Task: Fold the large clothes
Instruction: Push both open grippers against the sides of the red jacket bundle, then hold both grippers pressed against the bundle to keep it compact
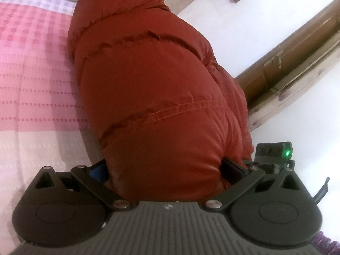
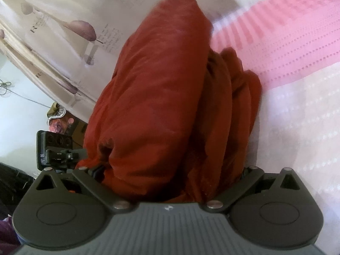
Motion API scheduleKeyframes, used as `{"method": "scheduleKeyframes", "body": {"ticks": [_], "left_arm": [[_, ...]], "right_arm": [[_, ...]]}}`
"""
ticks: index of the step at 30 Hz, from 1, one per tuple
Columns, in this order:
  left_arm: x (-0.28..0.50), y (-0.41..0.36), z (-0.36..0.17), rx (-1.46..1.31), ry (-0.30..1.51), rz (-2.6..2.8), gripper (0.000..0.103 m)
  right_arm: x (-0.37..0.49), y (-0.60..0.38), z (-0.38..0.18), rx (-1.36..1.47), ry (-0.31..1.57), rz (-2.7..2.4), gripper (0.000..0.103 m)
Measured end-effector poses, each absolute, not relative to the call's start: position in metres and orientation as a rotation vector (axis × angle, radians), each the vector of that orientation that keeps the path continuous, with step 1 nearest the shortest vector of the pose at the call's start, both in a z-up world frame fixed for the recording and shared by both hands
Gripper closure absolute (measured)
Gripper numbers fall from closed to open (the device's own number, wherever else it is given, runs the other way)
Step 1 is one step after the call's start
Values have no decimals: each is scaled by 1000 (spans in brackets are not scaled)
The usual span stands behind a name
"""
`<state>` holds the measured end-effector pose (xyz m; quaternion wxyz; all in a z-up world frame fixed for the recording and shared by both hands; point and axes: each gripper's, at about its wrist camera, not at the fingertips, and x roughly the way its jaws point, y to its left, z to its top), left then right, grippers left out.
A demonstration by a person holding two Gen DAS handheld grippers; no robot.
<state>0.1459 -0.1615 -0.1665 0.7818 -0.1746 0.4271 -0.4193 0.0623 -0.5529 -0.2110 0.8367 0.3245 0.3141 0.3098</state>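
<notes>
- Left gripper [image 1: 164, 170], nearest the left camera, is clamped on a thick bulge of the red jacket [image 1: 153, 89], which lies on the pink-and-white checked bed [image 1: 31, 68]; only this view shows a wooden door [image 1: 282, 63] and white wall.
- Right gripper [image 2: 172, 176] pinches bunched jacket [image 2: 161, 89] folds above the bed [image 2: 297, 116]; only this view shows a printed curtain [image 2: 63, 31], blurred.

The left gripper [image 1: 163, 170] is clamped on thick red padded jacket [image 1: 153, 80] fabric; the right gripper [image 2: 172, 170] is likewise closed on it.
</notes>
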Motion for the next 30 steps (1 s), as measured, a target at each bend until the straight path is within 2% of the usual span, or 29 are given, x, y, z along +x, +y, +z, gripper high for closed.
{"method": "scheduleKeyframes", "body": {"ticks": [4,7,8,10,15,22,30], "left_arm": [[138,-164,-167,-359,884,-897,0],[118,-170,-159,-270,768,-857,5],[113,-171,-155,-243,736,-845,6],[106,-169,-148,-222,707,-825,7],[97,-154,-132,-178,656,-795,9],[89,-119,-113,-169,610,-724,9],[79,-64,-94,-165,570,-644,9]], "right_arm": [[61,-550,-213,697,634,646,0],[52,-536,-211,654,592,619,1],[49,-529,-208,630,575,610,3],[42,-519,-203,605,542,599,14],[34,-501,-194,612,477,602,23],[42,-459,-180,571,428,617,27],[58,-407,-160,500,400,661,28]]}}
